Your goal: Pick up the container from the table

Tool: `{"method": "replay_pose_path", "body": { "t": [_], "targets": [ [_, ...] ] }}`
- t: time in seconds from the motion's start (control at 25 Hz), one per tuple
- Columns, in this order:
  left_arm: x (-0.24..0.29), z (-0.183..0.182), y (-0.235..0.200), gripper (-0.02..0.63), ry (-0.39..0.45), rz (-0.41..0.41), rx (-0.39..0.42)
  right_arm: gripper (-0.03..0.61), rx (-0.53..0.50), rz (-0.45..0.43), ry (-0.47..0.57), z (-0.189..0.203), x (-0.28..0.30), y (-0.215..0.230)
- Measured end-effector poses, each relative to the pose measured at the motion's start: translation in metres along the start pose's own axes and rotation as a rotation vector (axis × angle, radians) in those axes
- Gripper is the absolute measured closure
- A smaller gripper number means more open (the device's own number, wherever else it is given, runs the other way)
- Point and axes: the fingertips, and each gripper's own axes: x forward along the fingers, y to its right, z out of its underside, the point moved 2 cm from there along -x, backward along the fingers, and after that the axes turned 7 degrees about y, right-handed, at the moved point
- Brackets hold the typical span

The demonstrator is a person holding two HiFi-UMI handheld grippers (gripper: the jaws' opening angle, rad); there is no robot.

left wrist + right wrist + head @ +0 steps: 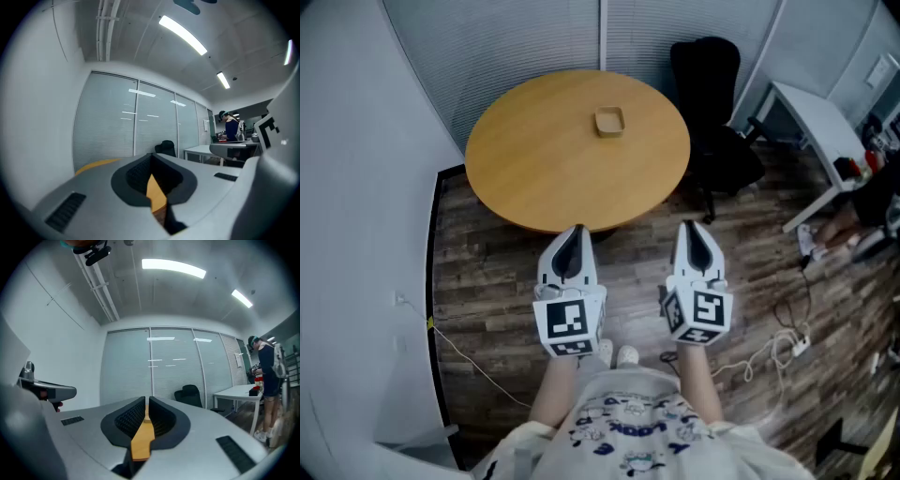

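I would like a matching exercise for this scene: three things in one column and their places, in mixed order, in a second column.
Things:
1. small tan square container
2. black office chair
3. white desk

Places:
A. far right, beyond the chair
B. on the round wooden table
C. just right of the table

Pairs: 1-B, 2-C, 3-A.

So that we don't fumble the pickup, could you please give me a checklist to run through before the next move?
1. Container upright on the table: ok.
2. Nothing else beside it on the table: ok.
3. Left gripper and right gripper empty: ok.
4. Jaws open enough for the container: not ok, both shut.
5. Grippers over the table: not ok, both held short of its near edge.
6. Container's contents: cannot tell.
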Motion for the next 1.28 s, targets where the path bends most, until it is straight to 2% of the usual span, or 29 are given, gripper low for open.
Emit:
{"method": "replay_pose_path", "body": {
  "t": [0.32,1.28],
  "targets": [
    [0.007,0.002,-0.002,0.612,-0.002,0.007,-0.001,0.552,0.005,-0.013,-0.004,0.009,0.006,0.002],
    [0.030,0.024,-0.040,0.612,-0.036,0.012,-0.017,0.552,0.028,0.051,-0.051,0.038,0.031,-0.008]
  ]
}}
